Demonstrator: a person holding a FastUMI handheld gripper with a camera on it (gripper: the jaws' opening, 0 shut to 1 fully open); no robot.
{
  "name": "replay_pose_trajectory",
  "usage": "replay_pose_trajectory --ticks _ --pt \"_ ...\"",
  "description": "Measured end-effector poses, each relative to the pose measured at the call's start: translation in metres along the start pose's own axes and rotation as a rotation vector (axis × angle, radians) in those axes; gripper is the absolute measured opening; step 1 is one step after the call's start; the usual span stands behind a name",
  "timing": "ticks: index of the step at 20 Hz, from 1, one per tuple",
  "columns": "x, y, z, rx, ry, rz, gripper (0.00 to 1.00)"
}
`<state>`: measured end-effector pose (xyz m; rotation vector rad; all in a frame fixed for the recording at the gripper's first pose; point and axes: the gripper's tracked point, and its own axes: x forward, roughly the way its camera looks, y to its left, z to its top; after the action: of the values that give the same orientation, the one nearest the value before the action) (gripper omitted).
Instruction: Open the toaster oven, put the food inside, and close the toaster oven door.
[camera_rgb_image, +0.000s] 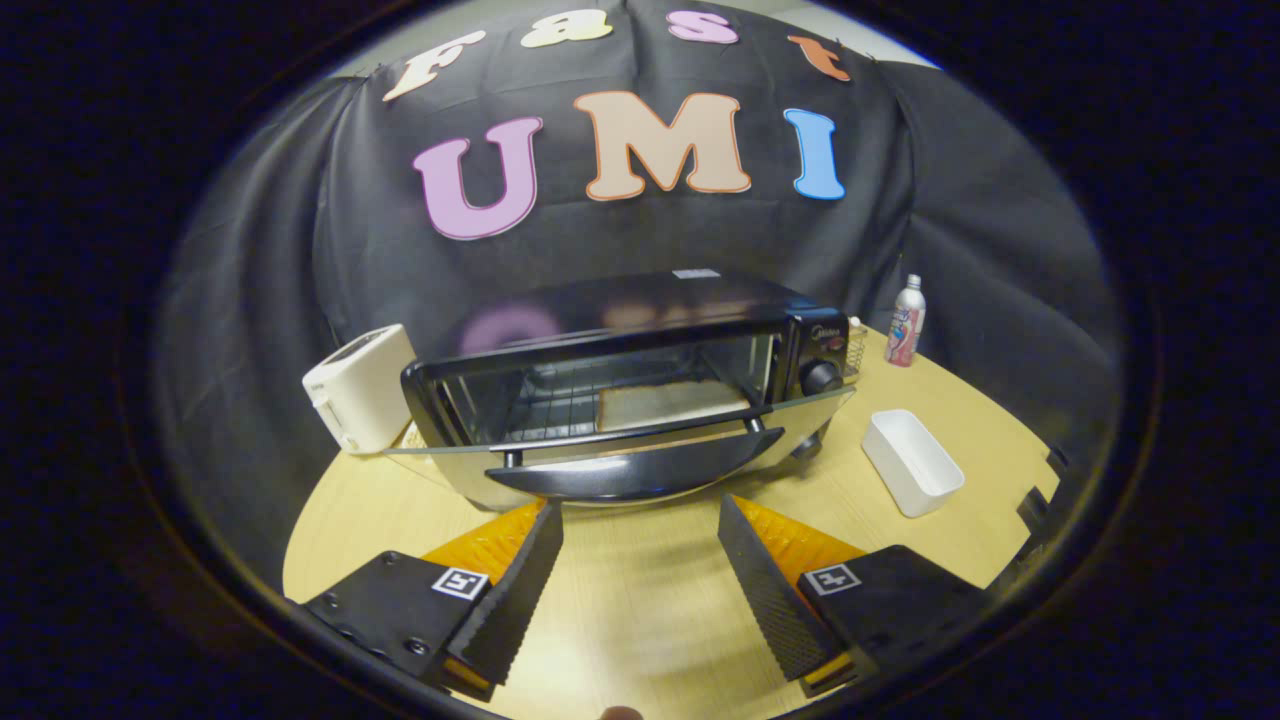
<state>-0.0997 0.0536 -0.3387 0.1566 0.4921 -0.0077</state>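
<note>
Toaster oven: I see the toaster oven (640, 340) at 12 o'clock from my fingers, sitting mid-table with its body to the booth wall.
Door: the glass door (620, 455) is dropped open toward me, nearly flat, its bar handle (640, 428) running across the top face and its rounded front lip just ahead of my fingertips.
Food: a pale flat slice, toast by the look of it (672, 403), already lies on the rack (560, 400) inside, toward the right of the cavity.
Gripper: my gripper (640, 540) is released, fingers spread wide with nothing between them but bare table (640, 620); the tips sit just short of the door lip, one either side of its middle.
Step in hand: I judge opening and loading done, so closing the door is what remains.
Next move: I reckon I need to get under or against the door's front lip at 12 o'clock and swing it up and back until it meets the oven face; a push with one finger or a pinch on the handle would both serve. The glass looks slick, so a slip is the risk.
Around: a white toaster (360, 388) at 10 o'clock beside the oven's left end; a white tray (912, 462) at 2 o'clock; a bottle (906, 322) beyond it at 1 o'clock; the oven knob (820, 376) on the right panel.
</note>
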Motion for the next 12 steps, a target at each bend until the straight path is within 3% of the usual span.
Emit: replay_pose_trajectory --ticks 12 --pt "0.028 0.015 0.071 0.100 -0.124 0.046 1.00"
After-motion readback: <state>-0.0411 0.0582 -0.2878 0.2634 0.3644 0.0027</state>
